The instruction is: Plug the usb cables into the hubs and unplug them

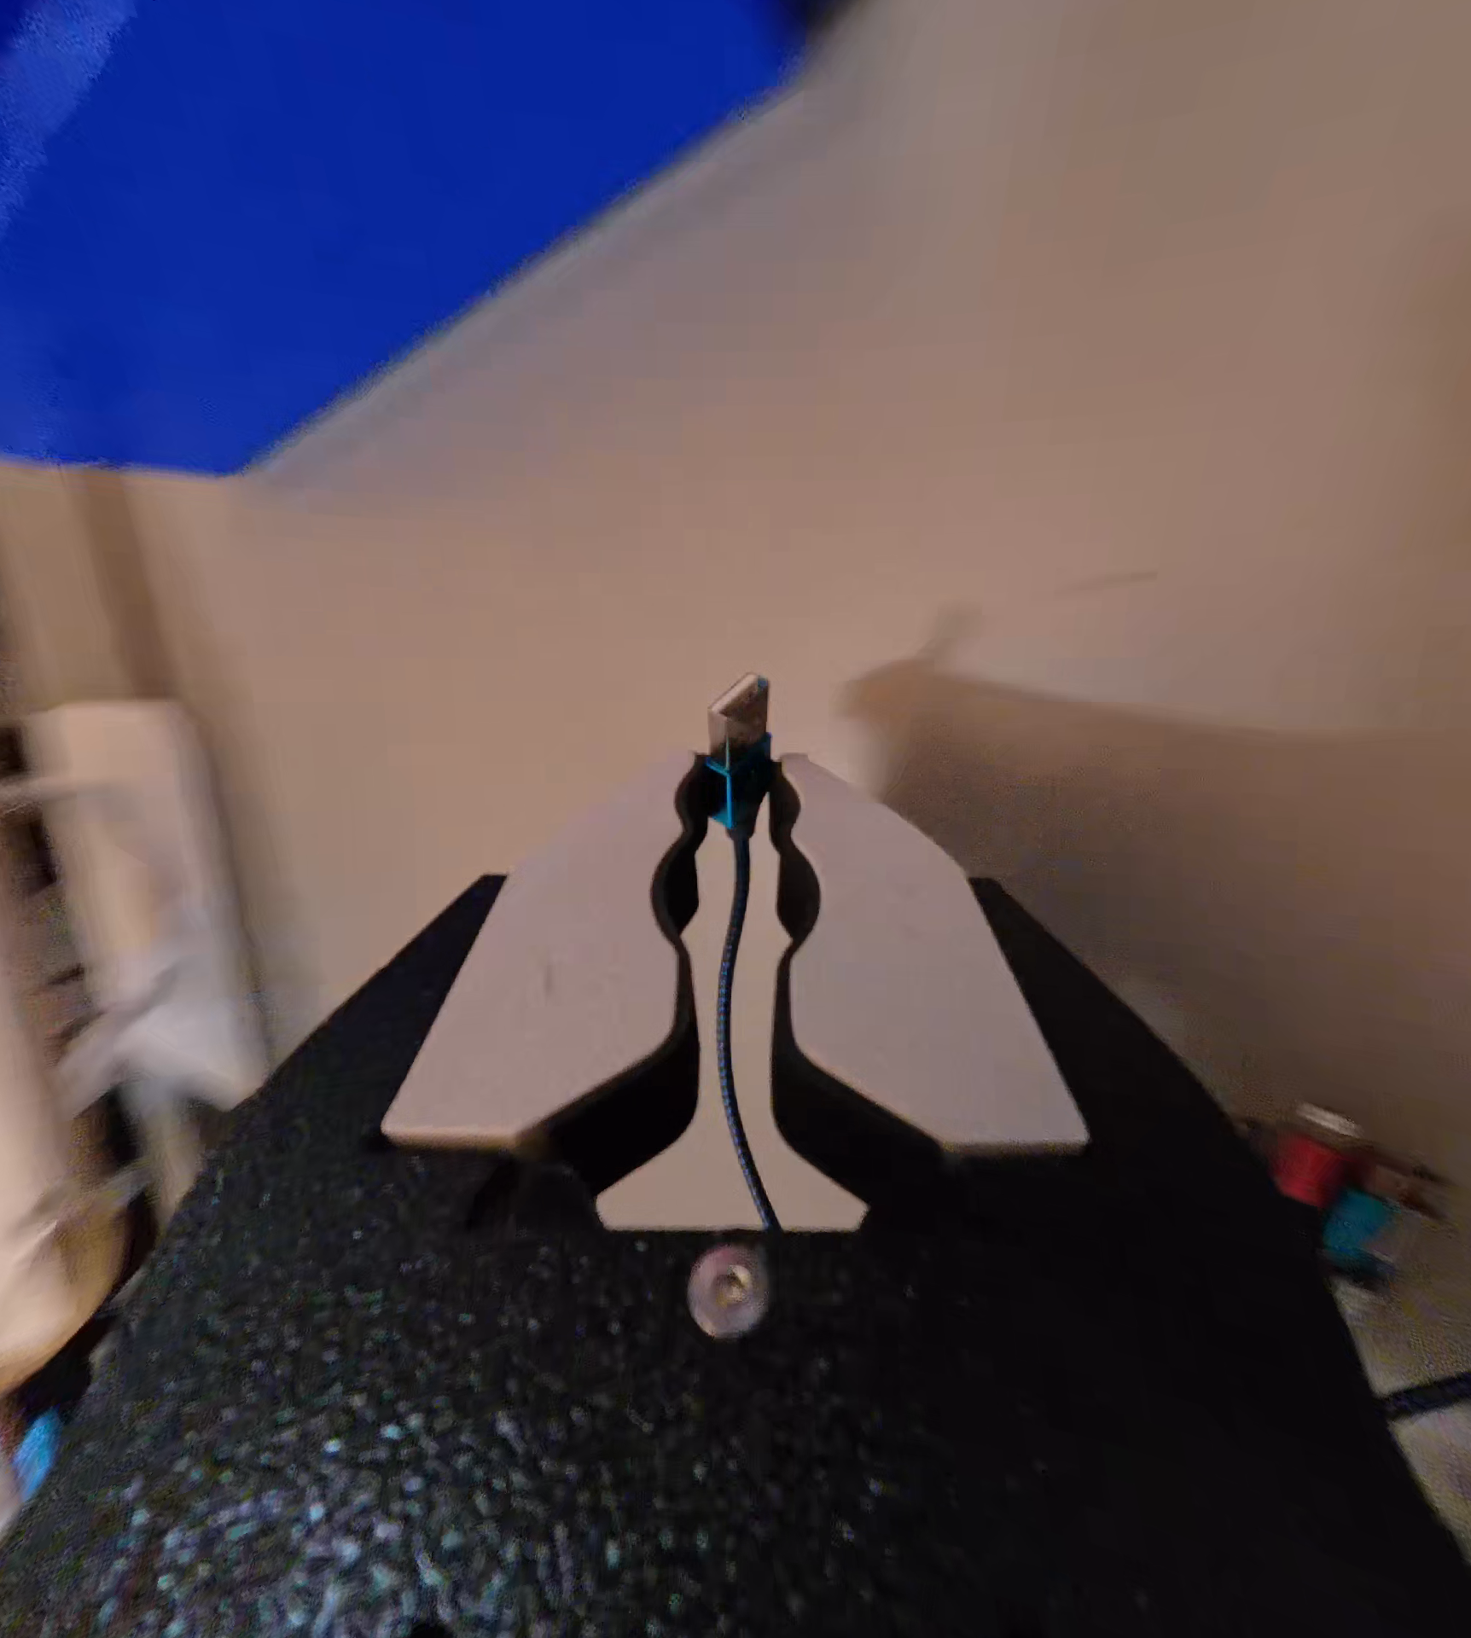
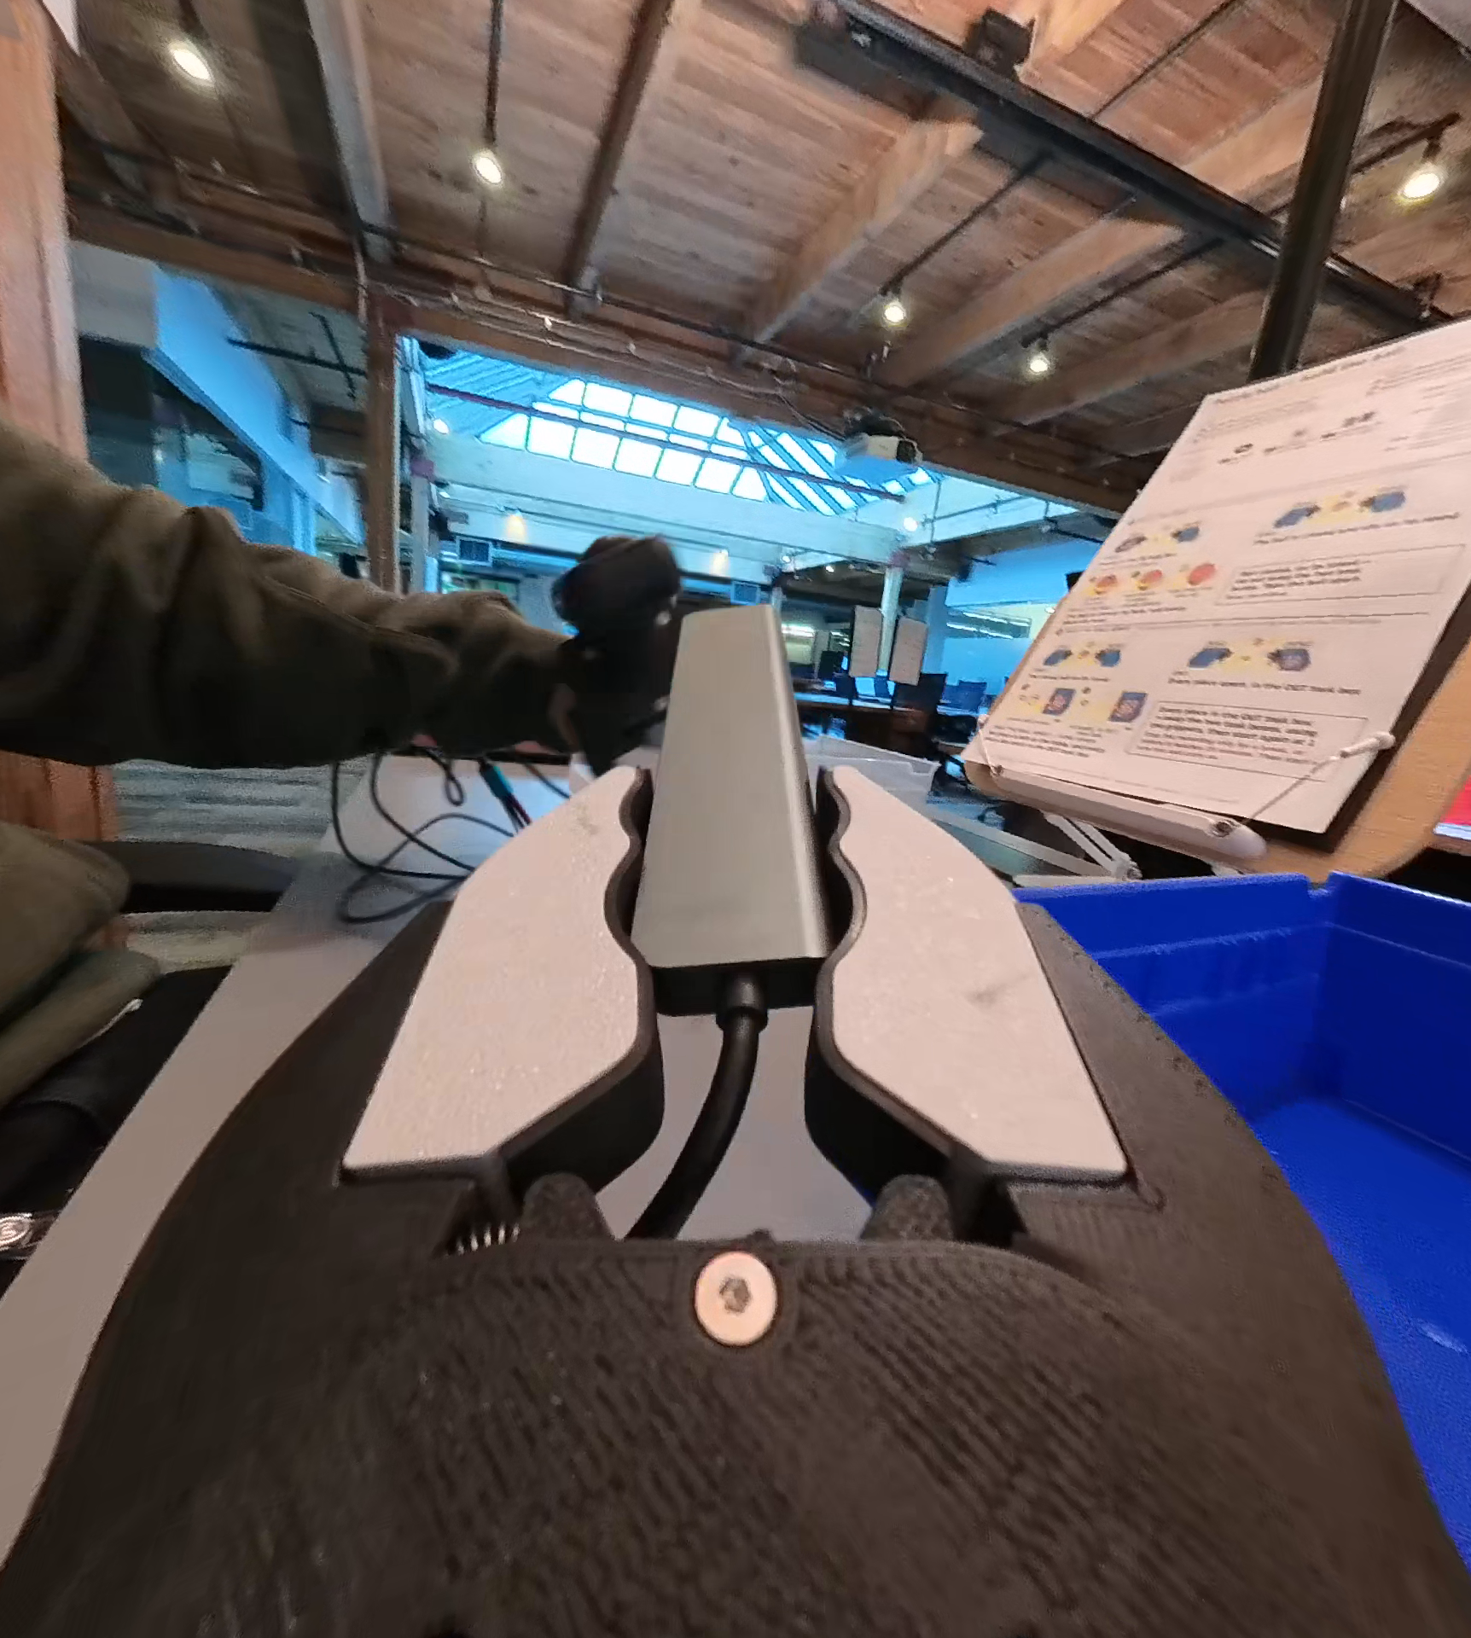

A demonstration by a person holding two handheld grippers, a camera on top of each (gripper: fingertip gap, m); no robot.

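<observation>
In the left wrist view my left gripper [image 1: 736,767] is shut on the blue collar of a USB cable plug [image 1: 739,740]. Its silver metal tip sticks out past the fingertips, and the braided blue-black cable [image 1: 730,1019] runs back between the fingers. The view is motion-blurred. In the right wrist view my right gripper [image 2: 734,780] is shut on a grey USB hub [image 2: 727,798], held tilted upward, with its black cord [image 2: 714,1108] trailing back between the fingers. The other gripper, held in a black-gloved hand [image 2: 617,647], is just behind the hub's far end.
A blue bin [image 2: 1352,1046] sits right of the right gripper and shows blurred at upper left in the left wrist view [image 1: 271,222]. A tilted board with a printed sheet [image 2: 1282,603] stands at right. A dark-sleeved arm [image 2: 182,638] crosses from the left. Loose cables [image 2: 413,824] lie on the table; red and blue plugs [image 1: 1335,1188] lie at right.
</observation>
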